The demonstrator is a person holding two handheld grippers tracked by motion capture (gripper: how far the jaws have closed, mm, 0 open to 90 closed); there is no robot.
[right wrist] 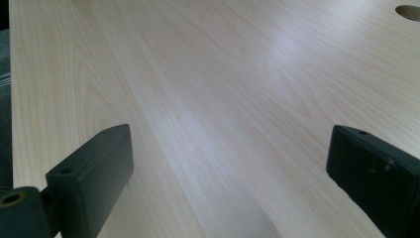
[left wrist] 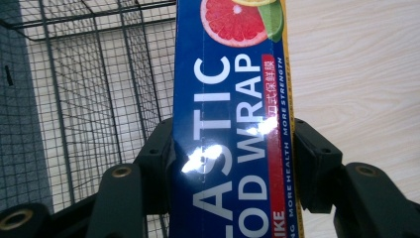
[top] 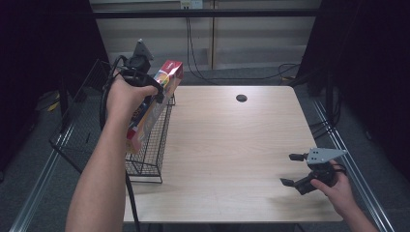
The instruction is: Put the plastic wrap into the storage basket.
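Blue glossy plastic-wrap box (left wrist: 233, 124) with grapefruit picture, clamped in left gripper (left wrist: 233, 163) jaws above wire basket (top: 150, 145), right gripper (top: 294, 169) jaws apart.

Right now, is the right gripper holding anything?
No, the right gripper has its jaws wide apart over the bare table, nothing between them.

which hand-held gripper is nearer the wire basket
Left. The left hand-held gripper is right above the wire basket at the table's left edge, shut on the plastic wrap box. The right hand-held gripper rests open near the table's right front corner, far from it.
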